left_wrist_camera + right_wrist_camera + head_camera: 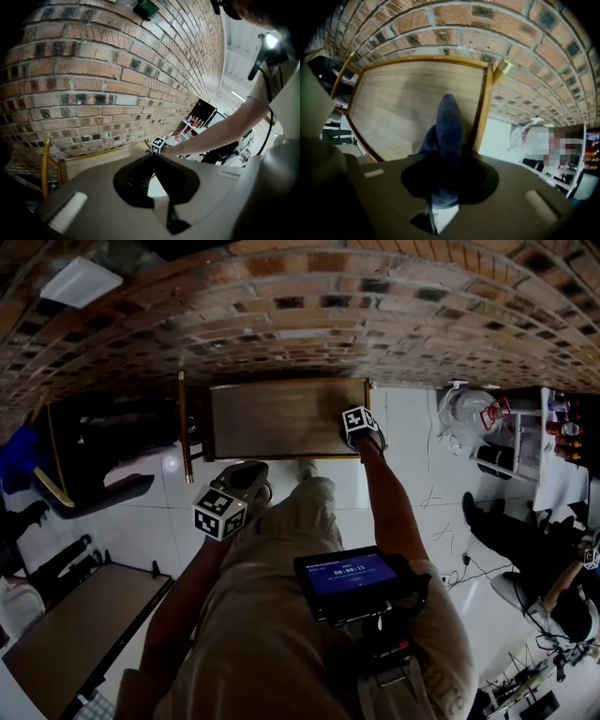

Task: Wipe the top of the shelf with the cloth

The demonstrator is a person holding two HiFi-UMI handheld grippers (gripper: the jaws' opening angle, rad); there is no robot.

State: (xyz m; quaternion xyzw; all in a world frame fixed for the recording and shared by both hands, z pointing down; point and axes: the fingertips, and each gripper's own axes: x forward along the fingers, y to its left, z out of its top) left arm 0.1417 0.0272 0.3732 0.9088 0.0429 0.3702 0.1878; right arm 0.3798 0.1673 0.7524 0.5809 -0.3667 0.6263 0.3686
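Observation:
The shelf's wooden top (272,418) stands against the brick wall and has a gold metal rim. My right gripper (362,437) is at its front right corner, shut on a dark blue cloth (448,125). In the right gripper view the cloth sticks out ahead of the jaws and lies over the shelf top (403,103) near its right rim. The cloth hides the fingertips. My left gripper (251,476) hangs in front of the shelf, short of its front edge. Its dark fingers (140,176) meet at the tips with nothing between them. The right arm shows beyond them.
A dark chair (98,470) stands left of the shelf and a brown table (75,634) at lower left. To the right are a white bag (469,413), a rack with bottles (561,423) and a seated person (525,540). Cables trail on the white floor.

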